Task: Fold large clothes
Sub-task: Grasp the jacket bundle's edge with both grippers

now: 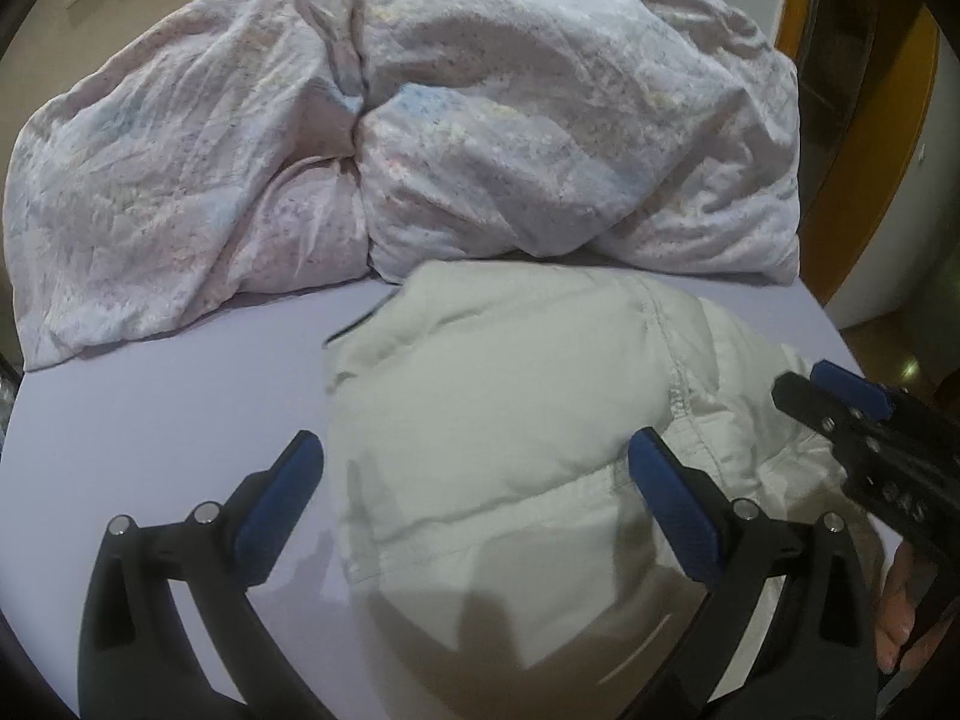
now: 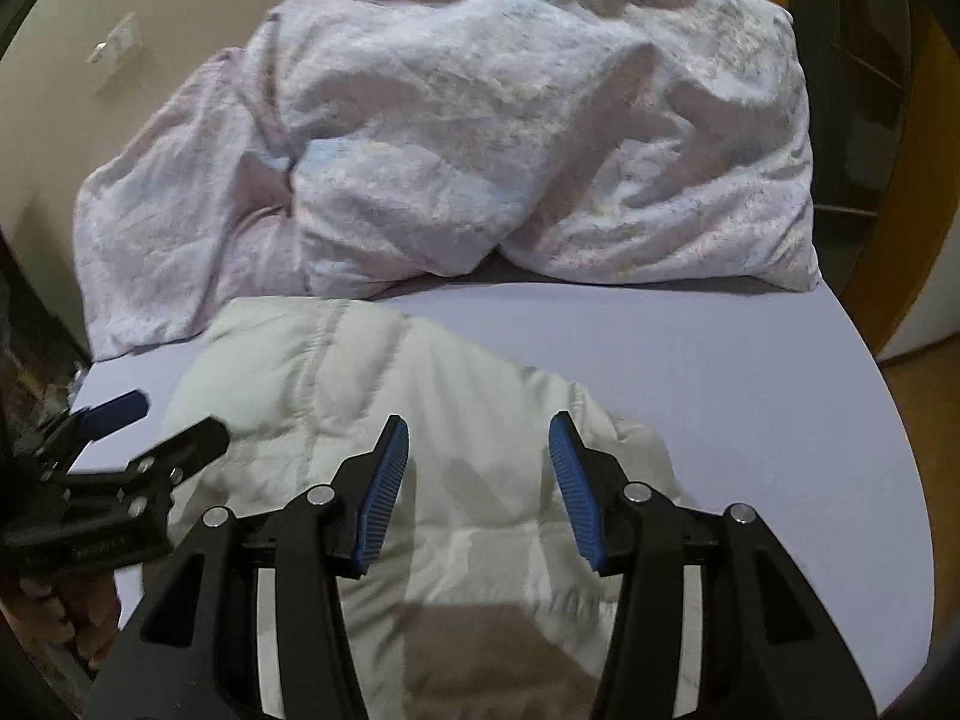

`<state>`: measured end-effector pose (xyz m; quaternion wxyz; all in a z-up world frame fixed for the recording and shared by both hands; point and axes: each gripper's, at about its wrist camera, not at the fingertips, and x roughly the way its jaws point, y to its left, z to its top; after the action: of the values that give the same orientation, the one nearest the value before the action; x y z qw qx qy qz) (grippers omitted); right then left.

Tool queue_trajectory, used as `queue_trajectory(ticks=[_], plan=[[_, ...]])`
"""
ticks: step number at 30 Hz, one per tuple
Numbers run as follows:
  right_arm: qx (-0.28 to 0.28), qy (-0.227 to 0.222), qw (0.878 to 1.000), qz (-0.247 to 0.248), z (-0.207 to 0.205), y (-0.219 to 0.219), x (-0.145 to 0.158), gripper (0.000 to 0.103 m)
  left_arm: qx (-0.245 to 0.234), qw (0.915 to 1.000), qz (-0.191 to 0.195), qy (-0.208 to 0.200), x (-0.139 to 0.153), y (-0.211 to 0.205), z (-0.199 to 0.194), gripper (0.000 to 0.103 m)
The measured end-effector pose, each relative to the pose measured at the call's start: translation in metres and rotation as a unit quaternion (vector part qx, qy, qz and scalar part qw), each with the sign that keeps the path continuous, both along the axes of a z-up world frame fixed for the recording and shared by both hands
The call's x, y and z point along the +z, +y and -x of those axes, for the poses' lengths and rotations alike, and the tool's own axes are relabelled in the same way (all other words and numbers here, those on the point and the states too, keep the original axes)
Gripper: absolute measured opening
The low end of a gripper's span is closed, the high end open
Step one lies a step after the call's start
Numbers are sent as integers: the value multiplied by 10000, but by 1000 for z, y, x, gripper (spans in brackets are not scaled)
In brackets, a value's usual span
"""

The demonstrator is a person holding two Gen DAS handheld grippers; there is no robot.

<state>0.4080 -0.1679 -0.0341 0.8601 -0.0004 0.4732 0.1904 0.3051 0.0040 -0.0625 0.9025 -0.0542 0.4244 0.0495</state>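
Note:
A pale cream padded jacket (image 1: 498,420) lies folded on a lilac bed sheet (image 1: 150,420); it also shows in the right wrist view (image 2: 336,396). My left gripper (image 1: 474,462) hovers just above the jacket's near part, wide open and empty. My right gripper (image 2: 480,450) is open and empty above the jacket's right part. The right gripper also shows at the right edge of the left wrist view (image 1: 840,396). The left gripper shows at the left edge of the right wrist view (image 2: 156,420).
A crumpled pale pink duvet (image 1: 420,120) is heaped at the far side of the bed, and shows too in the right wrist view (image 2: 480,138). Bare lilac sheet (image 2: 750,396) lies right of the jacket. A wooden door frame (image 1: 870,150) and floor are at right.

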Motion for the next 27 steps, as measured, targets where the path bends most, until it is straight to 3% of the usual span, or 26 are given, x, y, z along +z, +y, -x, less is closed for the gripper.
queue_trajectory(ticks=[3,11,27], plan=[[-87,176,9998,77,-5,-5,-21,51,-49,10000,-66,9,-11,-7,-3,101],[-57,-77,9997,232,3,-1,-45,52,-17,10000,0,1,-29,-13,-11,101],[-31,-512,9984,223,3,4,-70,54,159,9997,76,-179,-47,-10,-15,101]])
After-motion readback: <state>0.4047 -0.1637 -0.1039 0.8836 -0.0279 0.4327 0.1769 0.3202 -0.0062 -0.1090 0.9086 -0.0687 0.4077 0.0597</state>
